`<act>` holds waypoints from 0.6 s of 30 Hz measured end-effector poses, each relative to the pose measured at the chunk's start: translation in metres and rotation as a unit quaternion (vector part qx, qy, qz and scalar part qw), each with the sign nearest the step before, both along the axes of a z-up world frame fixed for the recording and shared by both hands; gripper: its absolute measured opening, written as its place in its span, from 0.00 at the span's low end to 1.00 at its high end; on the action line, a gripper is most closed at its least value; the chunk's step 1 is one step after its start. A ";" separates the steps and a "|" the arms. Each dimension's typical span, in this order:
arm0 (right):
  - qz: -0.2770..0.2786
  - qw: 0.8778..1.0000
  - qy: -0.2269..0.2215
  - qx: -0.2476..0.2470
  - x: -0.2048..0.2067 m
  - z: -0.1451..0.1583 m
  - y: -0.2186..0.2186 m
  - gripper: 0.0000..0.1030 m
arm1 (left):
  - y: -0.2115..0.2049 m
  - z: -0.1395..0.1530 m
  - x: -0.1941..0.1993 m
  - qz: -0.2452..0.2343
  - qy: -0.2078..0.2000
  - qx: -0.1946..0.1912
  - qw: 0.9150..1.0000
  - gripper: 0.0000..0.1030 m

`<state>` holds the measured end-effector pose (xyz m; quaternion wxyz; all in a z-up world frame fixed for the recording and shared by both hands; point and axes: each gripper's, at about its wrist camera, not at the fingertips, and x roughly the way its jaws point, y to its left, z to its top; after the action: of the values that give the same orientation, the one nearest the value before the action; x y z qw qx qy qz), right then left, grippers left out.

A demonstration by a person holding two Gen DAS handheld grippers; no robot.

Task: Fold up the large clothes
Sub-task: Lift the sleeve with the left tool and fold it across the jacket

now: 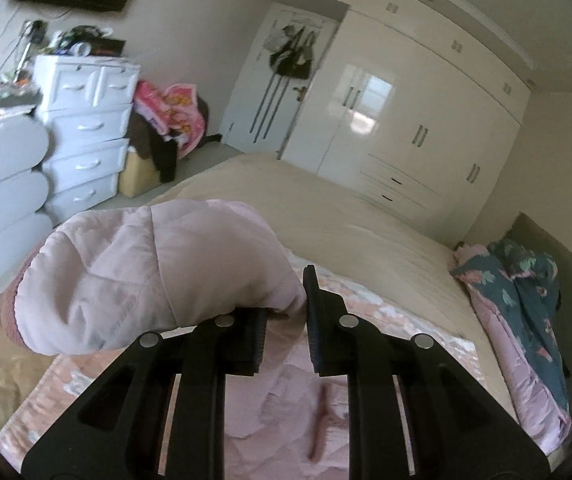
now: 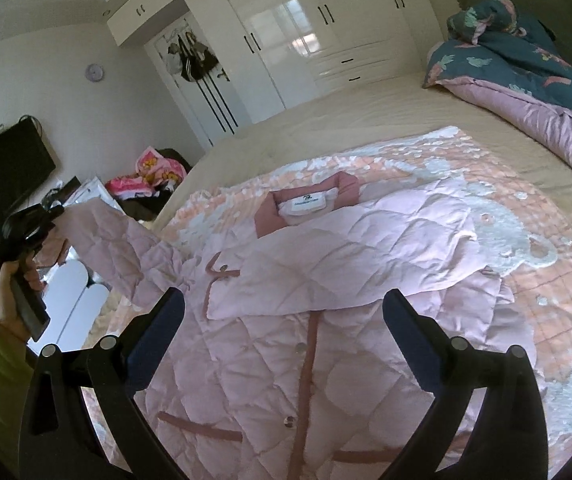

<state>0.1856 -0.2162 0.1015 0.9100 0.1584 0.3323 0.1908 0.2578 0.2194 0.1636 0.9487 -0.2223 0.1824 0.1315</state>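
Note:
A pale pink quilted jacket (image 2: 286, 360) lies front up on a peach and white blanket (image 2: 525, 280) on the bed, its dark pink collar (image 2: 305, 196) towards the far side. One sleeve (image 2: 345, 252) is folded across the chest. My left gripper (image 1: 287, 308) is shut on the end of the other sleeve (image 1: 146, 272) and holds it up off the bed. In the right wrist view the left gripper (image 2: 48, 216) is at the far left, in a hand with a green sleeve. My right gripper (image 2: 286, 308) hangs open over the jacket's middle, with nothing between its fingers.
A teal and pink quilt (image 2: 525, 80) is bundled at the head of the bed. White wardrobes (image 1: 405, 120) line the far wall. At the bed's left stand a white chest of drawers (image 1: 86, 132) and a pile of clothes (image 1: 166, 120). Bare beige sheet (image 1: 345, 208) lies beyond the blanket.

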 end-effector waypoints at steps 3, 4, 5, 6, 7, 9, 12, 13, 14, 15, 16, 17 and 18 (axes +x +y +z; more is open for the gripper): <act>-0.005 1.000 0.003 0.009 -0.001 -0.001 -0.014 0.96 | -0.024 0.005 0.006 -0.014 0.001 0.013 1.000 0.09; -0.007 1.000 0.003 0.011 -0.001 -0.001 -0.018 0.96 | -0.032 0.006 0.009 -0.020 0.002 0.018 1.000 0.09; -0.010 1.000 0.003 0.014 -0.001 -0.002 -0.023 0.96 | -0.041 0.007 0.012 -0.025 0.002 0.021 0.999 0.09; -0.012 1.000 0.004 0.016 -0.002 -0.003 -0.027 0.96 | -0.049 0.007 0.016 -0.032 0.003 0.023 0.999 0.09; -0.014 1.000 0.006 0.020 -0.003 -0.004 -0.033 0.96 | -0.057 0.007 0.019 -0.039 0.003 0.026 0.999 0.09; -0.018 0.999 0.008 0.025 -0.004 -0.007 -0.042 0.96 | -0.073 0.007 0.024 -0.050 0.005 0.030 0.998 0.09; -0.026 0.999 0.010 0.033 -0.004 -0.008 -0.053 0.96 | -0.097 0.006 0.032 -0.071 0.010 0.037 0.997 0.09; -0.028 0.999 0.010 0.035 -0.003 -0.009 -0.057 0.96 | -0.106 0.005 0.036 -0.078 0.013 0.041 0.996 0.09; -0.030 0.999 0.011 0.038 -0.003 -0.010 -0.060 0.96 | -0.111 0.005 0.037 -0.082 0.014 0.043 0.996 0.09; -0.033 0.999 0.012 0.041 -0.002 -0.011 -0.064 0.96 | -0.118 0.004 0.039 -0.089 0.016 0.046 0.995 0.09; -0.035 0.998 0.013 0.043 -0.002 -0.013 -0.067 0.96 | -0.127 0.003 0.042 -0.095 0.018 0.051 0.994 0.09; -0.036 0.998 0.015 0.044 -0.002 -0.014 -0.070 0.96 | -0.135 0.001 0.044 -0.102 0.020 0.057 0.993 0.09; -0.038 0.998 0.016 0.045 -0.002 -0.015 -0.072 0.96 | -0.143 -0.002 0.043 -0.108 0.022 0.062 0.992 0.09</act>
<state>0.1836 -0.2881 0.0869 0.9031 0.2151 0.3315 0.1683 0.3010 0.0767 0.1618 0.9651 -0.1393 0.2173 0.0438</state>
